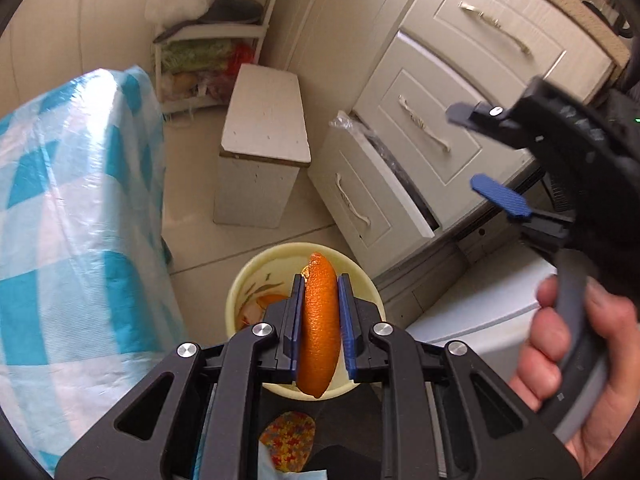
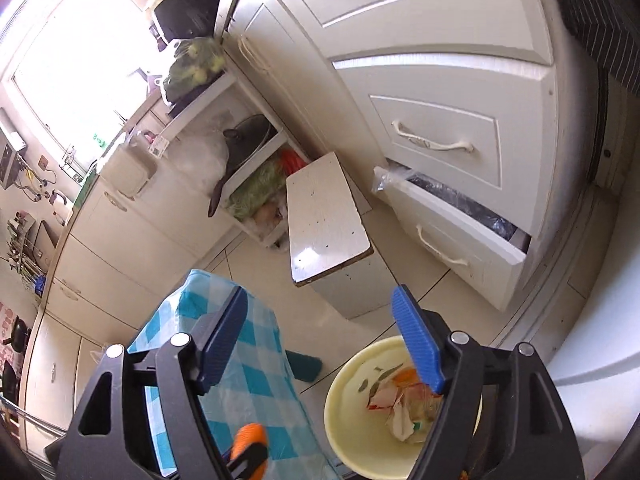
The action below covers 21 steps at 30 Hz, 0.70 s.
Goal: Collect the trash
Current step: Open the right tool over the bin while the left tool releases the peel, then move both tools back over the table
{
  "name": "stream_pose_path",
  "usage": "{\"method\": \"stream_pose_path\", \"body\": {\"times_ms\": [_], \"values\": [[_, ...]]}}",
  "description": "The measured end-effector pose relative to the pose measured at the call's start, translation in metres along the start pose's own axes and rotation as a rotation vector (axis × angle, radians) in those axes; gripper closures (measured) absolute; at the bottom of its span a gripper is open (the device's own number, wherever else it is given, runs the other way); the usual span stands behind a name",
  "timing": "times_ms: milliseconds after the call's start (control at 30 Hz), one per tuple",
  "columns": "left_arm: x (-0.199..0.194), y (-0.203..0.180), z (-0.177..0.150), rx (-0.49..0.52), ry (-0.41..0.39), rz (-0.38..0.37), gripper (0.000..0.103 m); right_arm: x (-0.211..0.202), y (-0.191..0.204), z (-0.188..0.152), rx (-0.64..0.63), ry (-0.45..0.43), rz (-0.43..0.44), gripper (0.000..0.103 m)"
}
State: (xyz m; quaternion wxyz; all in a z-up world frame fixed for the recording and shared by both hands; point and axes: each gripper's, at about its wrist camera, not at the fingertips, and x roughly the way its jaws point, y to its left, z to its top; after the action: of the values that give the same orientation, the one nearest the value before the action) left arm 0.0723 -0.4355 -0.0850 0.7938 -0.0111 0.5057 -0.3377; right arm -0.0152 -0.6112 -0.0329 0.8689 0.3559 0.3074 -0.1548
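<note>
Left gripper [image 1: 320, 320], seen along its 2 blue-padded fingers, is clenched on an orange peel [image 1: 319, 328]; the pads press both flanks of the peel, which stands on end between them, directly above the mouth of a pale yellow bucket [image 1: 236, 292] standing on the tiled floor. At the left edge of the left wrist view hangs a table [image 1: 80, 208] under a blue-and-white checked cover with clear plastic over it; the bucket sits just beside its corner. Inside the bucket lie scraps of orange peel and crumpled wrappers [image 2: 404, 408], shown more fully in the right wrist view. Beyond the bucket, near the centre of the floor, stands a low white stool [image 1: 264, 120], with a shelf rack [image 1: 208, 52] of bagged goods in the corner behind it. To the right runs a bank of white drawers [image 1: 432, 120]; the lowest drawer [image 1: 360, 196] is pulled partly out, with plastic film along its top edge. Right gripper [image 1: 476, 152], held in a hand [image 1: 580, 344] at the right edge of the left wrist view, is released: its jaws stand wide apart with nothing between them, above and to the right of the bucket. In the right wrist view its right finger [image 2: 416, 348] overlaps the bucket rim.
</note>
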Motion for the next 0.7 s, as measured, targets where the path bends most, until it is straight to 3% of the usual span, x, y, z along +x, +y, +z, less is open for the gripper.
{"method": "stream_pose_path", "body": {"times_ms": [100,233,467,700], "values": [[0.020,-0.009,0.004,0.005,0.042,0.005,0.083,0.001,-0.006,0.005,0.015,-0.001,-0.001,0.031],[0.026,-0.014,0.005,0.006,0.044,0.000,0.051,-0.002,-0.008,0.009,0.030,-0.012,0.005,0.031],[0.002,-0.004,0.004,-0.008,0.003,0.010,0.045,-0.004,0.003,0.007,-0.017,-0.019,0.013,0.031],[-0.058,0.012,-0.006,0.016,-0.101,0.058,0.034,-0.002,0.013,0.003,-0.054,-0.021,0.000,0.029]]}}
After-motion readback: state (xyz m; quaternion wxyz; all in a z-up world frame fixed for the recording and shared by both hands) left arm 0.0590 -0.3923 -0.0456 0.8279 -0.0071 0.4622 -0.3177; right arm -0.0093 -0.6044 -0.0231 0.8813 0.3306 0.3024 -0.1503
